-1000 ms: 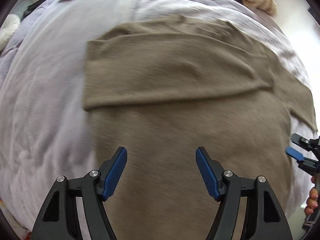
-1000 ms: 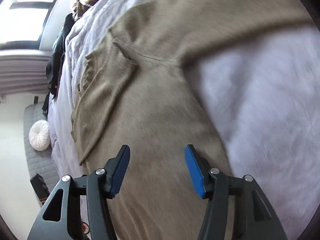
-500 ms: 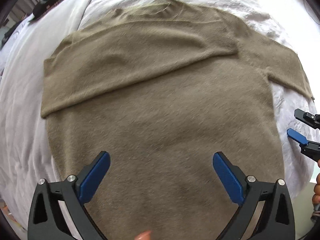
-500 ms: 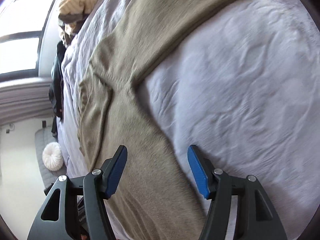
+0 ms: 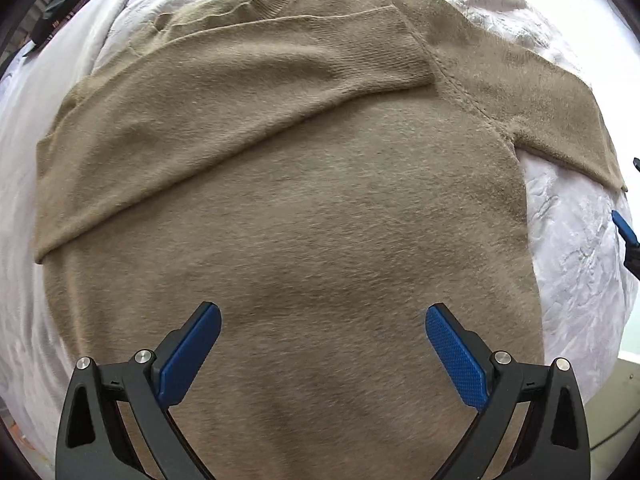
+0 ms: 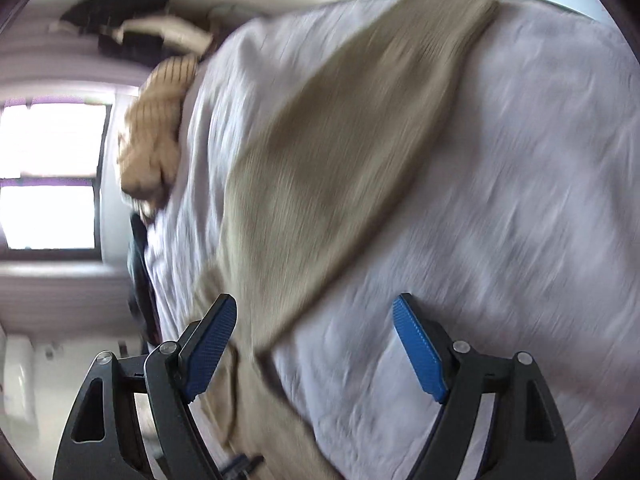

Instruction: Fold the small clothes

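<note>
A tan knit sweater (image 5: 304,208) lies flat on a white bedsheet (image 5: 576,264), its left sleeve folded across the chest and its right sleeve (image 5: 560,120) stretched out to the right. My left gripper (image 5: 322,334) is open and empty, hovering over the sweater's lower body. My right gripper (image 6: 314,330) is open and empty above the outstretched sleeve (image 6: 344,152), near where it joins the body; this view is blurred. One blue fingertip of the right gripper (image 5: 625,229) shows at the right edge of the left wrist view.
A striped tan garment (image 6: 156,132) is bunched at the far side of the bed near a bright window (image 6: 48,176). Dark clothes (image 6: 140,276) hang off the bed's edge. The white sheet (image 6: 520,200) spreads to the right of the sleeve.
My left gripper opened wide and pulled back to the sweater's hem. My right gripper opened wider and swung right, from the sweater's body to the outstretched sleeve.
</note>
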Motion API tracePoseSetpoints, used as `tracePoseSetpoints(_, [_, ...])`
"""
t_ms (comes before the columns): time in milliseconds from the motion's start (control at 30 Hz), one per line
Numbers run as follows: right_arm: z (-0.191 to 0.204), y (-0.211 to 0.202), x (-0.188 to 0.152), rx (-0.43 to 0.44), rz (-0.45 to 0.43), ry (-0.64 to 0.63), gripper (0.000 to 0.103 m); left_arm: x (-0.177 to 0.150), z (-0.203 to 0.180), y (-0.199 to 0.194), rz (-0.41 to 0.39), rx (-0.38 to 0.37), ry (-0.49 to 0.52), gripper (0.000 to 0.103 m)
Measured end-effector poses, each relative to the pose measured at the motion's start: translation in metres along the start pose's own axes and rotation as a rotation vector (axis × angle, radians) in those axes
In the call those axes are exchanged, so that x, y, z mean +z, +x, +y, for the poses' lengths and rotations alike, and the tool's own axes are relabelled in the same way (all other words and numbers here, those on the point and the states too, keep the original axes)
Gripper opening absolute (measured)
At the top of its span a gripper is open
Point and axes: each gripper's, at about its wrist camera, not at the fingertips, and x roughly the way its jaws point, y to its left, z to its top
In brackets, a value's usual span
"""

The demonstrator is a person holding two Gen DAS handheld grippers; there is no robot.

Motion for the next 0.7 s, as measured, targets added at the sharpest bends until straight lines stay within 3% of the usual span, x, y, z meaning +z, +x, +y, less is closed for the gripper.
tracePoseSetpoints(233, [-0.029,-0.001,0.048,0.035,-0.106,0.148,0.083,0.009,-0.026,0.003,-0.014,-0.027,-0.005,0.103])
tracePoseSetpoints(433, [-0.039,0.005,0.070,0.125,-0.124,0.209,0.082,0.024,-0.047,0.003,-0.040,-0.044,0.000,0.103])
tracePoseSetpoints(500, [-0.042,0.008,0.072,0.155,-0.114,0.231,0.067,0.027,-0.052,0.003,-0.054,-0.032,-0.001,0.103])
tracePoseSetpoints(567, [-0.045,0.014,0.073,0.186,-0.099,0.267,0.024,0.040,-0.063,-0.001,-0.066,-0.009,-0.004,0.103])
tracePoseSetpoints(600, [-0.047,0.015,0.073,0.201,-0.099,0.281,0.011,0.041,-0.062,-0.002,-0.065,-0.008,-0.005,0.103])
tracePoseSetpoints(633, [-0.047,0.015,0.073,0.225,-0.102,0.288,0.006,0.043,-0.062,-0.001,-0.058,-0.016,-0.013,0.103])
tracePoseSetpoints(700, [-0.044,0.012,0.070,0.270,-0.107,0.271,0.006,0.044,-0.057,-0.001,-0.046,-0.028,-0.024,0.103])
